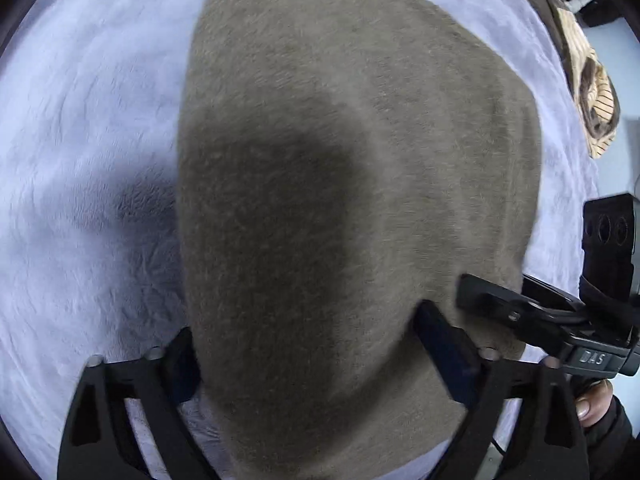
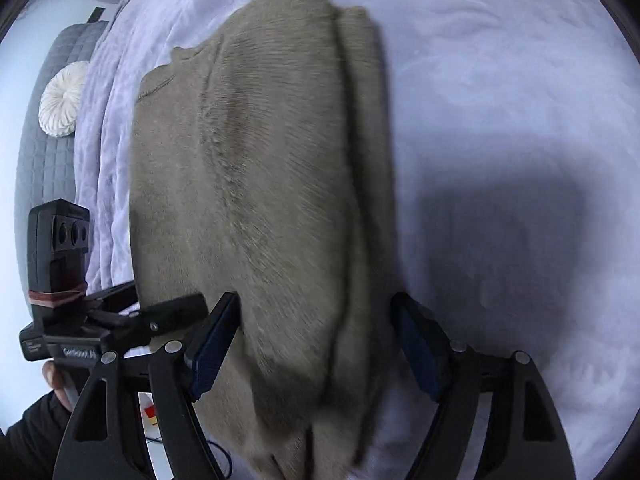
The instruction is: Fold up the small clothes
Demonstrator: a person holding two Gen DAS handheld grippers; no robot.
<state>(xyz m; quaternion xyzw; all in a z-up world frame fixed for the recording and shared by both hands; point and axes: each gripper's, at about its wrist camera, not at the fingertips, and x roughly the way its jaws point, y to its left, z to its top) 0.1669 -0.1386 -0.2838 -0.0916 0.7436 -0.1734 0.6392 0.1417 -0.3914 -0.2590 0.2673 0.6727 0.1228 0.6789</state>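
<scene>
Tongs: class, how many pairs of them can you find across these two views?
2. The left tongs straddle the near end of the taupe garment; the right tongs straddle it alongside. None appear hidden.

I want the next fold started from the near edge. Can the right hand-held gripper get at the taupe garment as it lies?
Probably yes: the right hand-held gripper is open astride the taupe garment, nothing between.

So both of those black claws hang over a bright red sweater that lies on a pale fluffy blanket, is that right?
Not quite: the sweater is a dull grey-brown, not bright red, as the right wrist view shows plainly. The rest holds: the left gripper and the right gripper both hang over it with their jaws apart, and it lies on the pale fluffy blanket.
</scene>
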